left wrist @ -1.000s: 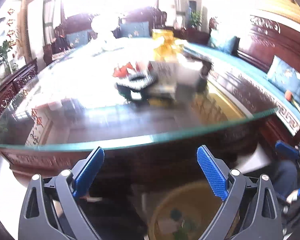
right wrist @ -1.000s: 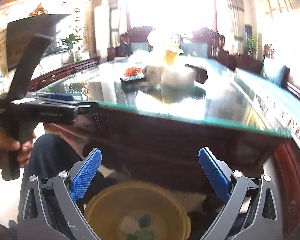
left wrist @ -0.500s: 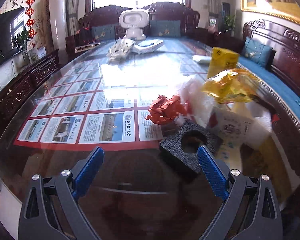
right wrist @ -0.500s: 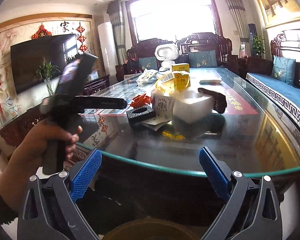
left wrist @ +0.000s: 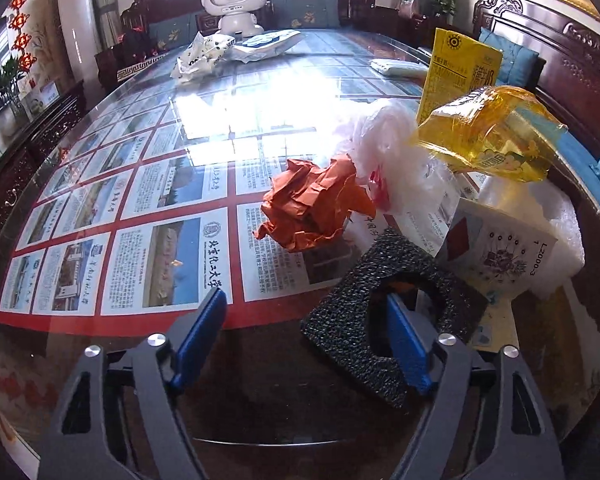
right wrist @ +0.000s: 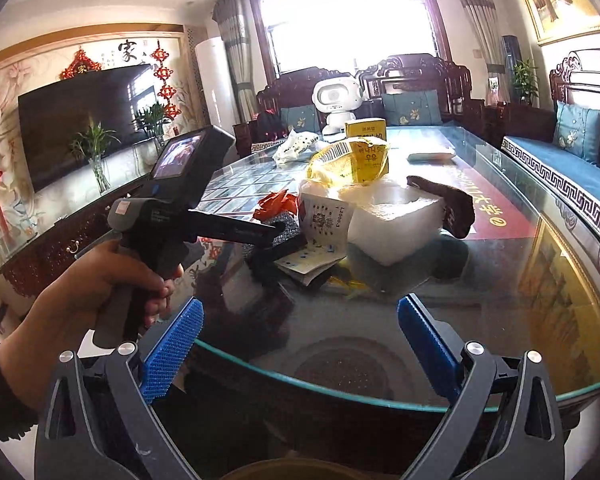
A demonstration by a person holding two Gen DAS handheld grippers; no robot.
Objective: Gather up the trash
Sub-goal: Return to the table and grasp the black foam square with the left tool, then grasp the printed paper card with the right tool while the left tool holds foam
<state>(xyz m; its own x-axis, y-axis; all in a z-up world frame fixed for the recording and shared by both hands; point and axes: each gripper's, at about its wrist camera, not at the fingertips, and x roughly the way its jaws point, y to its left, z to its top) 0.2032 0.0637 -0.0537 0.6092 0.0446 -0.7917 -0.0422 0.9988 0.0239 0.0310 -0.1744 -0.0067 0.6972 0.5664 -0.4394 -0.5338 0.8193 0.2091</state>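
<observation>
A pile of trash lies on the glass table [left wrist: 260, 360]. In the left wrist view a black foam piece with a round hole [left wrist: 364, 320] is nearest, then crumpled orange paper [left wrist: 312, 208], a white plastic bag [left wrist: 392, 160], a yellow wrapper [left wrist: 488, 136] and a printed card [left wrist: 500, 256]. My left gripper [left wrist: 304, 332] is open; its right finger sits in the foam's hole, its left finger beside the foam. My right gripper [right wrist: 296, 344] is open and empty at the table's near edge. The left gripper [right wrist: 276, 234] also shows in the right wrist view, at the black foam [right wrist: 288, 228].
White foam block [right wrist: 392, 224] and a dark brown scrap [right wrist: 444, 204] lie right of the pile. A yellow box [right wrist: 368, 152], a white robot toy [right wrist: 336, 104] and white bags [left wrist: 204, 56] stand farther back. A yellow bin rim [right wrist: 292, 470] shows below the table edge.
Both grippers rose from the bin below the table edge. My left gripper moved forward over the table to the black foam piece, its right finger now in the hole. Both stayed open.
</observation>
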